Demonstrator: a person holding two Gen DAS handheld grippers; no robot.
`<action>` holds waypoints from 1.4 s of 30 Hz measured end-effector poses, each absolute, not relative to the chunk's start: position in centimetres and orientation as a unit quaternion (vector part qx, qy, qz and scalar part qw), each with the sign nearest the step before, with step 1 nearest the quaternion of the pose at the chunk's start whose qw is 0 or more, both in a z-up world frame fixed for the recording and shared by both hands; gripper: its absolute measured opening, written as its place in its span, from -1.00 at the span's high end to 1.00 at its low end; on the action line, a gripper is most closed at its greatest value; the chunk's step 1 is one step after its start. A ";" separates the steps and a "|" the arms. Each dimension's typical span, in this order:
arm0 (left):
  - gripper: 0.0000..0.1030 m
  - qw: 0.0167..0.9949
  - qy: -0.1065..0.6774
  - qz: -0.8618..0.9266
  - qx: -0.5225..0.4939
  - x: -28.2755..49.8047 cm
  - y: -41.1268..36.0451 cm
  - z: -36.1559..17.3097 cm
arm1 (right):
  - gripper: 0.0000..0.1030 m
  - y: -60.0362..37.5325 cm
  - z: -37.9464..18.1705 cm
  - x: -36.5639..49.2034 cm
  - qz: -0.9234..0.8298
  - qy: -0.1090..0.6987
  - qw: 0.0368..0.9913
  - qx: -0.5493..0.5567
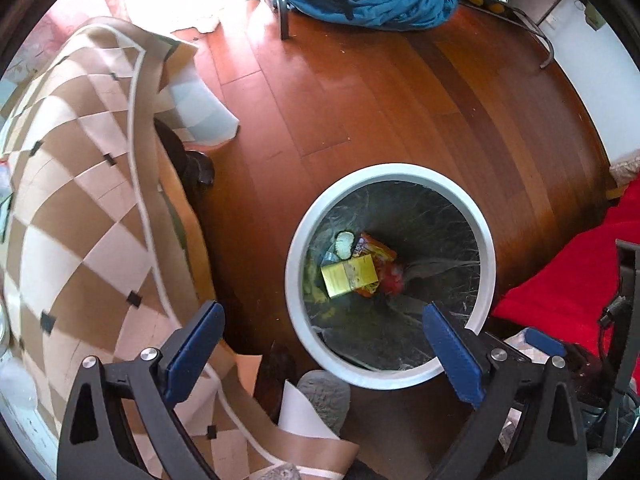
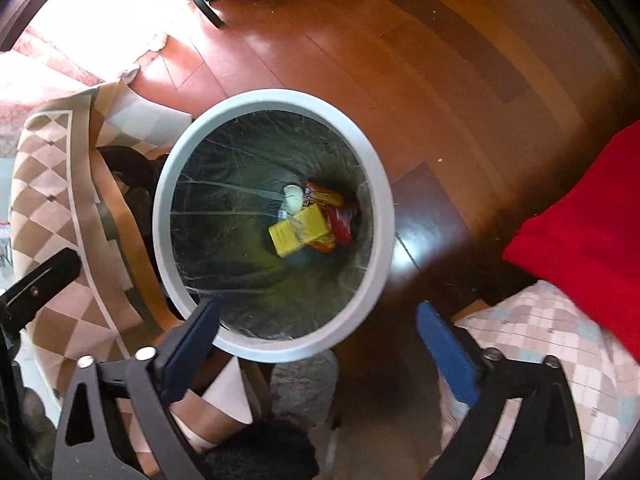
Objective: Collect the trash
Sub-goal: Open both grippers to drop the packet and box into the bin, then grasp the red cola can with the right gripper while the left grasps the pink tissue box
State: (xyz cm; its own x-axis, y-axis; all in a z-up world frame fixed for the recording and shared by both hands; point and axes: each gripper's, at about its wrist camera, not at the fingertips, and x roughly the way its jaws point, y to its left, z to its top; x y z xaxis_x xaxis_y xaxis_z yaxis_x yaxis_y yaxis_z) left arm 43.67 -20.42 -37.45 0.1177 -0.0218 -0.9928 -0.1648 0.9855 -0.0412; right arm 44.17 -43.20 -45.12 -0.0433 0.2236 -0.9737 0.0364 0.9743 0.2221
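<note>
A yellow carton (image 1: 349, 277) lies at the bottom of the round white-rimmed bin (image 1: 298, 240), on orange and red wrappers (image 2: 335, 216) beside a white scrap (image 2: 293, 197), well below and ahead of both sets of jaws. The bin stands on the wooden floor (image 1: 380, 92) just beside the draped checkered cloth (image 1: 72, 200). The left gripper (image 1: 322, 350) and right gripper (image 2: 318, 346) hang above its near rim, jaws wide apart, holding nothing
</note>
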 end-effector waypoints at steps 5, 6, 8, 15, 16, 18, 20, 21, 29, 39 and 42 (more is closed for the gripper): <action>-0.97 0.749 0.656 0.061 -0.065 42.1 -20.1 -35.7 | -0.99 -42.7 -43.4 43.2 0.065 0.714 0.695 0.057; -0.97 0.751 0.654 0.063 -0.062 41.9 -20.2 -35.2 | -0.99 -42.6 -42.8 43.0 0.062 0.711 0.699 0.051; -0.97 0.756 0.649 0.065 -0.054 41.4 -20.3 -34.4 | -0.99 -42.4 -41.6 42.6 0.059 0.704 0.706 0.043; -0.97 0.774 0.628 0.063 -0.041 39.6 -21.1 -30.8 | -0.99 -42.3 -37.1 41.7 0.049 0.681 0.731 0.021; -0.97 0.777 0.625 0.060 -0.040 39.3 -21.2 -30.2 | -0.99 -42.3 -36.3 41.5 0.047 0.677 0.734 0.019; -0.97 0.782 0.620 0.059 -0.041 38.8 -21.2 -29.2 | -0.99 -42.4 -34.7 41.1 0.047 0.670 0.741 0.019; -0.97 0.788 0.612 0.058 -0.041 38.1 -21.3 -28.0 | -0.99 -42.6 -33.2 40.6 0.046 0.662 0.748 0.019; -0.97 0.789 0.610 0.057 -0.041 37.9 -21.2 -27.6 | -0.99 -42.6 -32.3 40.2 0.047 0.658 0.752 0.020; -0.97 0.811 0.580 0.059 -0.045 35.0 -21.4 -22.4 | -0.99 -42.3 -24.7 37.4 0.064 0.617 0.783 0.041; -0.97 0.855 0.503 0.107 -0.063 30.2 -17.0 -13.9 | -0.99 -38.4 -13.0 33.4 0.107 0.523 0.843 0.070; -0.97 0.860 0.485 0.130 -0.087 28.4 -13.0 -12.9 | -0.99 -34.4 -11.7 32.8 0.147 0.526 0.836 0.056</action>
